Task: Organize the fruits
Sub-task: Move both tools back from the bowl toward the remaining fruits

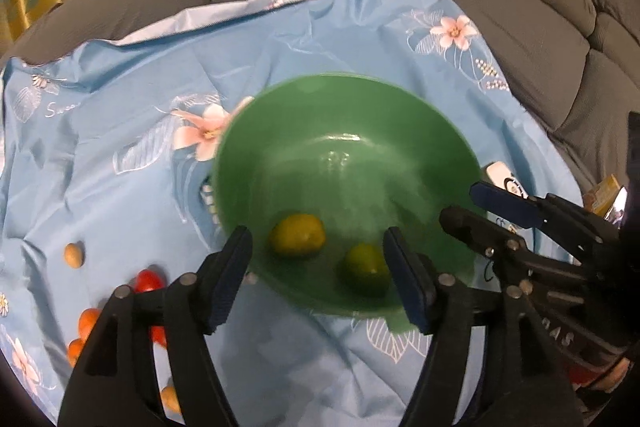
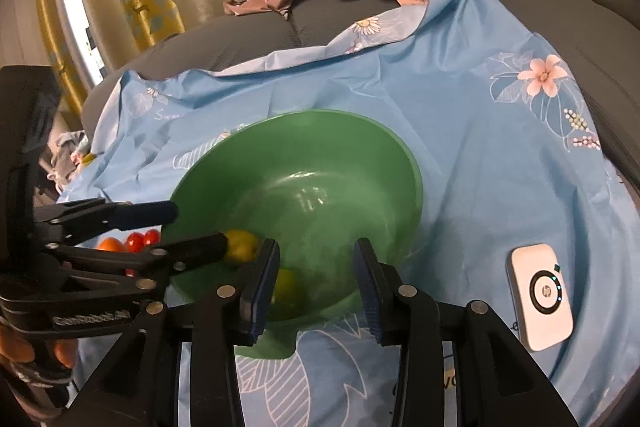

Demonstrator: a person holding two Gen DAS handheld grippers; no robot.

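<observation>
The left claw (image 1: 316, 279) is hanging wide and empty over the bowl (image 1: 348, 107) — 2 limes (image 1: 298, 235) are lying inside. The right claw (image 2: 316, 287) is gaping narrowly, holding nothing. Next, the tomatoes (image 1: 149, 279) are waiting beside the bowl — approach low, close gently.

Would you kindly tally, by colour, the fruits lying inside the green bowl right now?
Yellow fruit: 1
Green fruit: 1
Total in the green bowl: 2
</observation>
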